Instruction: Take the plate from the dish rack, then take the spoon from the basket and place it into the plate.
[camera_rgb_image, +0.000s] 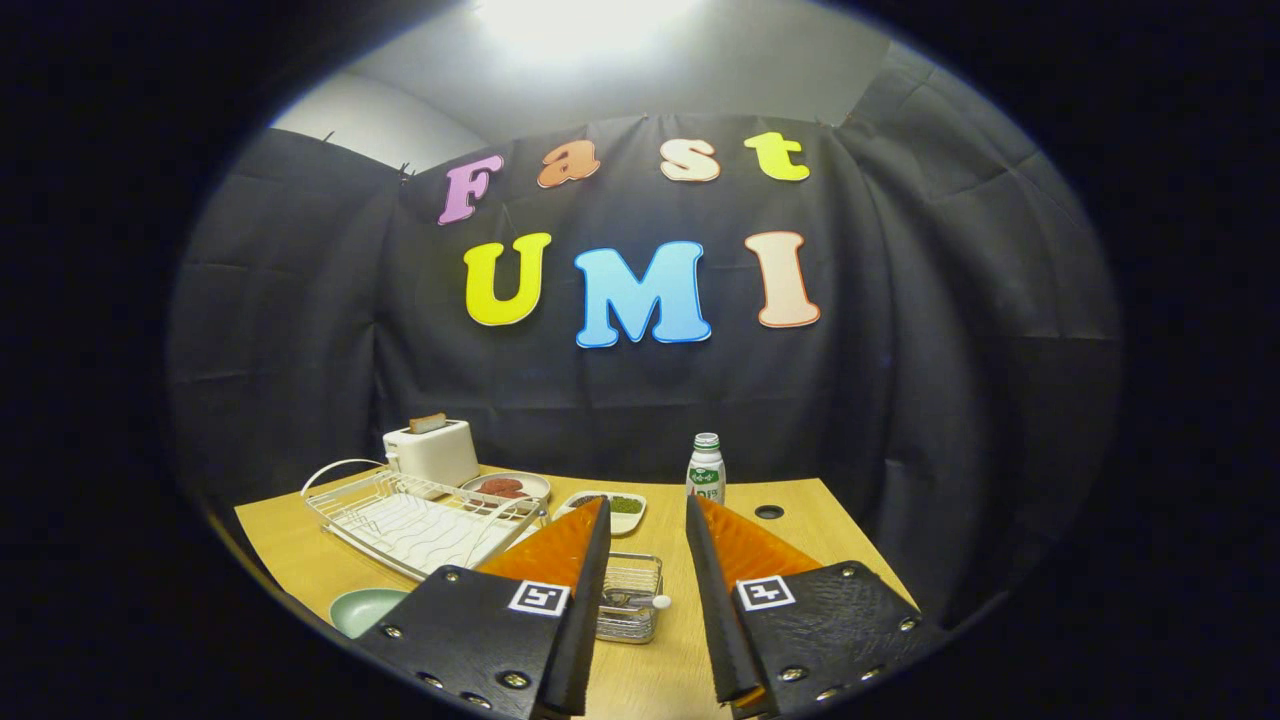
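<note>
My gripper (646, 510) hangs open above the wooden table (800, 530), with nothing between its fingers. A pale green plate (362, 608) lies on the table by the left finger, partly hidden behind it. Under the gap between the fingers sits a small wire basket (632, 597), and the spoon (640, 601) lies in it with its white handle end poking out to the right. The white wire dish rack (420, 525) stands to the left, beyond the plate, and I see nothing standing in it.
A white toaster (432, 451) with a slice of bread stands behind the rack. Beside it are a plate with red food (505, 488), a white dish of green food (618, 507) and a small bottle (706, 470). A round hole (769, 511) marks the table's right part.
</note>
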